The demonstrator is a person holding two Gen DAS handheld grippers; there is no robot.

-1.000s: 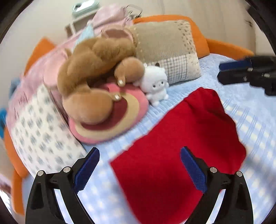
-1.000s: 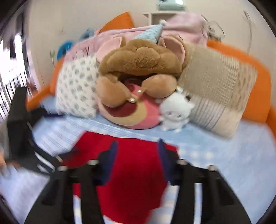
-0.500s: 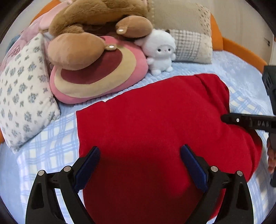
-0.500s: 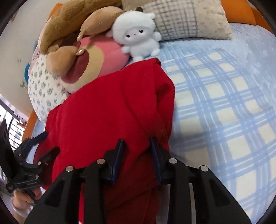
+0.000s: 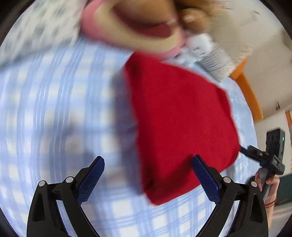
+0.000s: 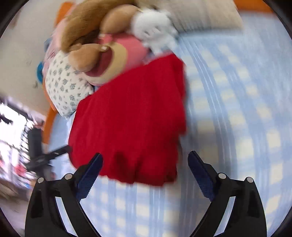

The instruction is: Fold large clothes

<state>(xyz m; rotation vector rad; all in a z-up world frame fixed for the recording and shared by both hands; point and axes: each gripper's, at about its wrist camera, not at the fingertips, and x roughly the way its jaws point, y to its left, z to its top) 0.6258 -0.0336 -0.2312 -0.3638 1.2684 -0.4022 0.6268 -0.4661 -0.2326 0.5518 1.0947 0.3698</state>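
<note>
A red garment (image 6: 131, 116) lies folded on the blue-checked bedspread (image 6: 237, 109), just in front of the plush toys (image 6: 102, 47) and pillows (image 6: 65, 87). The right gripper (image 6: 145, 175) has just been opening; its jaws stand spread wide over the cloth's near edge, nothing pinched. The left gripper (image 5: 147, 179) is spread too, empty, straddling the garment's near corner.

- A home bedroom: a bed spread with a blue-and-white checked bedsheet (image 6: 237, 109).
- Pillows stand at its head, one with a floral print (image 6: 63, 91), one beige patchwork (image 6: 204, 16).
- Soft toys sit among them: a brown plush bear (image 6: 87, 27) and a small white plush (image 6: 155, 27).
- An orange padded bed surround (image 5: 250, 94) meets a pale wall.
</note>
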